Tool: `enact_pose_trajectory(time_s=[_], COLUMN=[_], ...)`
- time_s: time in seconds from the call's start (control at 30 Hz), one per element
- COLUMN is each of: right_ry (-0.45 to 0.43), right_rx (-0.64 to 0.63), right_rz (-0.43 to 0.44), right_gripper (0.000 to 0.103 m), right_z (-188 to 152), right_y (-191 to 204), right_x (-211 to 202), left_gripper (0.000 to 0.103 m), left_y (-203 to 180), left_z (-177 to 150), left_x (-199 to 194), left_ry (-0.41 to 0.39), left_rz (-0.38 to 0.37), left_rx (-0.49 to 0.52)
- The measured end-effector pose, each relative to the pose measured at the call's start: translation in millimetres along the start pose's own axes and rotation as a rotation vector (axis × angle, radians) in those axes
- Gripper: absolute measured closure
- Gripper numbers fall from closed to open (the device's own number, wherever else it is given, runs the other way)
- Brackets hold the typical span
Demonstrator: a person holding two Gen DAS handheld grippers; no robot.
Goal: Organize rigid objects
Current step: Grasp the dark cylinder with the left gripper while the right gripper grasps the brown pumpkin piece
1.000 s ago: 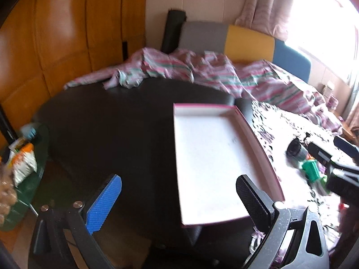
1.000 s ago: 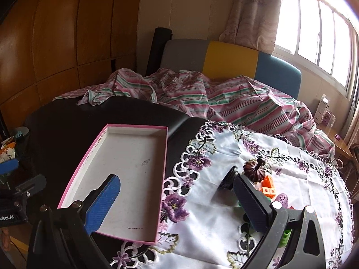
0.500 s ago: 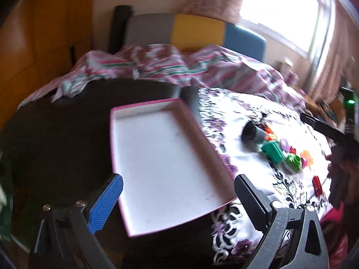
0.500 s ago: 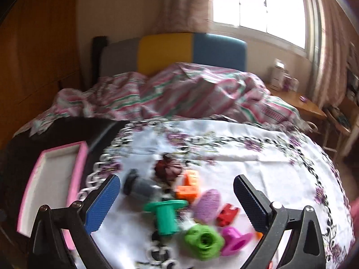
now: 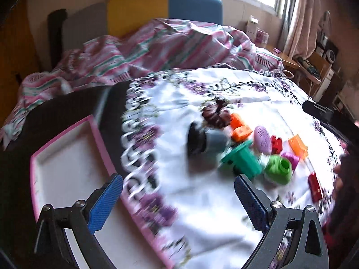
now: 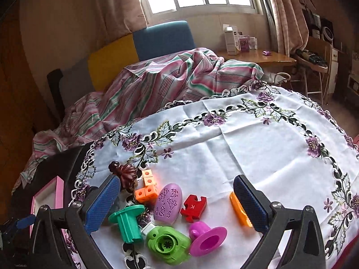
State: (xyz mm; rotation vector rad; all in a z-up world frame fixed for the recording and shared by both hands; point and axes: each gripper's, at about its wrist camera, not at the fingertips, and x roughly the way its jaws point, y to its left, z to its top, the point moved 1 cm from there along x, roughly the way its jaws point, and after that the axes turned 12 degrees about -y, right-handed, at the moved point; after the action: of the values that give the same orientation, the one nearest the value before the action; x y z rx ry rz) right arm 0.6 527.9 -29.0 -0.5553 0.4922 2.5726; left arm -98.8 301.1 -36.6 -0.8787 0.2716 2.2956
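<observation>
Right gripper [image 6: 176, 198] hangs over the toy cluster on the embroidered tablecloth [image 6: 258, 139], jaws spread wide, nothing between the pads. In its view, between and just beyond the fingers: teal spool [image 6: 128, 220], lime-green round piece [image 6: 167, 246], magenta hat-shaped piece [image 6: 206, 237], lilac oval [image 6: 168, 201], red puzzle piece [image 6: 193, 207], orange cubes [image 6: 145, 187] and a dark brown ornament [image 6: 126, 176]. An orange flat piece [image 6: 237, 208] sits partly behind the right-hand pad. Left gripper [image 5: 178, 201] is also wide open and empty, over the cloth's near edge; its view is motion-blurred. There a grey-and-black cylinder [image 5: 204, 140] lies on its side at the left of the cluster. Pink-rimmed white tray [image 5: 67, 168] rests on the dark tabletop [image 5: 56, 112], left of the cloth, holding no toys in the part that shows.
</observation>
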Motion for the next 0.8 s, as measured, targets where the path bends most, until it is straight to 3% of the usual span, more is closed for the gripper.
enact_pose_trajectory(time_s=[0.27, 0.47, 0.5, 0.53, 0.57, 0.8], right_ry=[0.015, 0.019, 0.018, 0.020, 0.023, 0.072], right_rx=[0.051, 0.033, 0.023, 0.016, 0.010, -0.013], right_rz=[-0.003, 0.013, 0.012, 0.010, 0.013, 0.019], right_gripper=[0.000, 0.000, 0.000, 0.000, 0.000, 0.003], right_z=[3, 2, 2, 2, 2, -5], right_y=[-12, -8, -6, -5, -5, 0], right_x=[5, 6, 6, 6, 7, 14], left_gripper=[0.002, 0.002, 0.009, 0.031, 0.039, 0.040], left_y=[-33, -29, -27, -24, -23, -15], left_z=[23, 26, 25, 24, 22, 16], left_x=[76, 110, 114, 117, 119, 78], left_ry=[0.093, 0.148, 0.157, 0.166, 0.181, 0.073], left_rz=[-0.008, 0.015, 0.010, -0.011, -0.032, -0.078], left_rx=[0.059, 0.051, 0.043, 0.020, 0.007, -0.015])
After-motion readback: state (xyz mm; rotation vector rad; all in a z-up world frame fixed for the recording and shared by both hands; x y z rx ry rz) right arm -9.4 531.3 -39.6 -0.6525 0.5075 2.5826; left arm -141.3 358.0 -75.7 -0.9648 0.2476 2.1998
